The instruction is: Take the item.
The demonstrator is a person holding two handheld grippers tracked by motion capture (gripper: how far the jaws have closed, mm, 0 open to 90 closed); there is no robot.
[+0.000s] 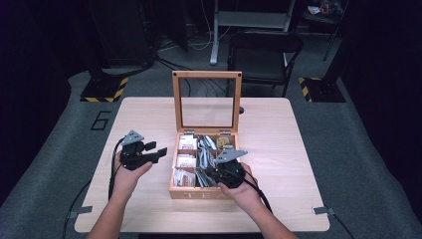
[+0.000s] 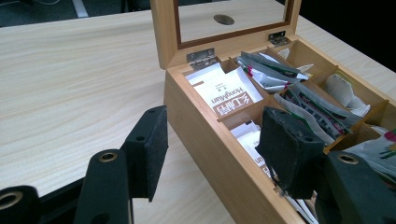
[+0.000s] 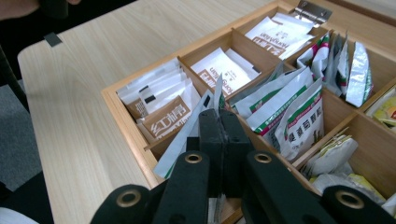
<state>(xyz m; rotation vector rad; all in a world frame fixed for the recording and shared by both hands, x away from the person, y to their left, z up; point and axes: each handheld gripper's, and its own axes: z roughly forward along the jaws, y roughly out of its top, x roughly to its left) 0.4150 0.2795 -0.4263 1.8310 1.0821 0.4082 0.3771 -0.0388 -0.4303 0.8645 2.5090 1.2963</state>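
The right tool (image 3: pixel 219 122) has its jaws pressed together on a silvery sachet (image 3: pixel 184 137) standing in the front middle compartment of the wooden tea box (image 1: pixel 175 172). The left tool (image 1: pixel 155 152) hovers wide open and empty just left of the box, above the surface (image 1: pixel 278 144)

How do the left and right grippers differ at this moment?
The left gripper is open with nothing between its jaws; the right gripper is shut on a sachet. The left one hovers beside the wooden tea box, over bare table; the right one reaches into the box. Both are black and hand-held.
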